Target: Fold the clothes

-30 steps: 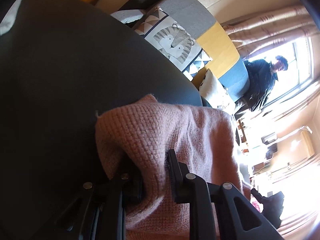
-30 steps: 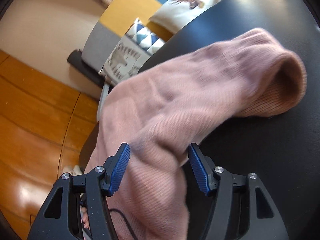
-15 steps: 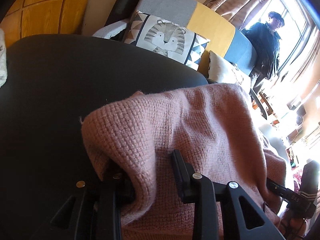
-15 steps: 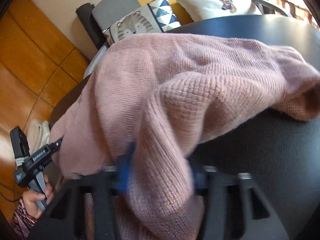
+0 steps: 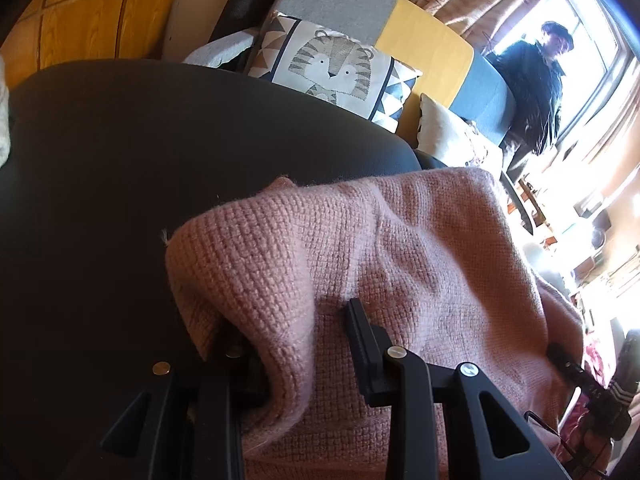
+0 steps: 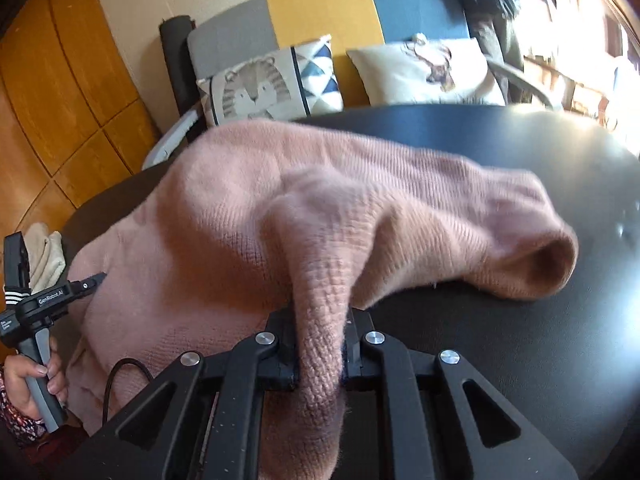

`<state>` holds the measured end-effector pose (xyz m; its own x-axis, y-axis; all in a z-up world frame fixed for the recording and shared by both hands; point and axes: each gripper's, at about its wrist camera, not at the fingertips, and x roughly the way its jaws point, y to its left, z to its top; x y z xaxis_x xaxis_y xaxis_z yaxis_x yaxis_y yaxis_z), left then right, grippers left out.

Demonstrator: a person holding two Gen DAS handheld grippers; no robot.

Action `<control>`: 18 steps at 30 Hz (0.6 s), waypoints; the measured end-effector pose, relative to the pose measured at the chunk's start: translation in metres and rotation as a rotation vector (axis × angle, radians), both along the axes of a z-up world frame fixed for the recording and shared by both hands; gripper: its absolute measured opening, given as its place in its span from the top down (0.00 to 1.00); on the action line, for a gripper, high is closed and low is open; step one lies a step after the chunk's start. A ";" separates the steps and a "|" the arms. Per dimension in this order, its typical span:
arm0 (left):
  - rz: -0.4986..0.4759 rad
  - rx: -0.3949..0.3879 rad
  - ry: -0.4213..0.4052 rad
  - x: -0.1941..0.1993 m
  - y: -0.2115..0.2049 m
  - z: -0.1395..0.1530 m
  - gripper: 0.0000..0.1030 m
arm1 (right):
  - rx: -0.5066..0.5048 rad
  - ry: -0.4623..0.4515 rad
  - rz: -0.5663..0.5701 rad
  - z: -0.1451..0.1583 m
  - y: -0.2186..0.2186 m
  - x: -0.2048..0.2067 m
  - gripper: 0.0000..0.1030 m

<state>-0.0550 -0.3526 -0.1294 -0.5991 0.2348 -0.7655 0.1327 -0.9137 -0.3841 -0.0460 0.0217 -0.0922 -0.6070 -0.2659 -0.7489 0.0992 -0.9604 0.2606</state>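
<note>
The fold has barely begun. One pink chunky-knit sweater (image 6: 360, 200) lies rumpled on the round black bench (image 6: 520, 340), one sleeve trailing right with its open cuff resting on the bench top, and nothing yet laid flat or doubled over. The right hand-held gripper (image 6: 320, 354) has just been closing and now clenches a pinched ridge of the knit between its jaws. The left hand-held gripper (image 5: 296, 344) has a thick fold of the same sweater bunched between its jaws; one finger is buried under the wool, so it seems to be grasping it, though I cannot be certain. Left to do, as I judge it: spread the garment, bring the sleeves in, and fold the body.

By count: one sweater, two grippers, one bench, and one pale cloth (image 6: 44, 256) at the bench's far left edge, possibly another garment waiting.
</note>
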 end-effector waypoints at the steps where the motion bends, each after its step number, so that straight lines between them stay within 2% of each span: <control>1: -0.003 0.000 -0.001 0.000 -0.001 0.000 0.70 | -0.017 -0.013 -0.004 -0.004 0.001 -0.001 0.87; 6: 0.004 0.032 -0.014 -0.001 -0.004 -0.001 0.70 | -0.101 -0.069 -0.029 -0.021 0.007 -0.006 0.85; 9: 0.007 0.036 -0.019 -0.003 -0.003 -0.001 0.70 | -0.161 -0.085 -0.037 -0.022 0.014 -0.006 0.77; 11: 0.007 0.041 -0.022 -0.004 -0.004 -0.002 0.70 | -0.189 -0.093 -0.042 -0.022 0.018 -0.003 0.65; 18: 0.017 0.049 -0.023 -0.005 -0.003 -0.005 0.70 | -0.191 -0.097 0.025 -0.022 0.013 0.010 0.64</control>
<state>-0.0596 -0.3557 -0.1345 -0.5855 0.2620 -0.7672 0.1577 -0.8914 -0.4248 -0.0361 0.0344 -0.1137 -0.5255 -0.4225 -0.7384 0.0880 -0.8903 0.4468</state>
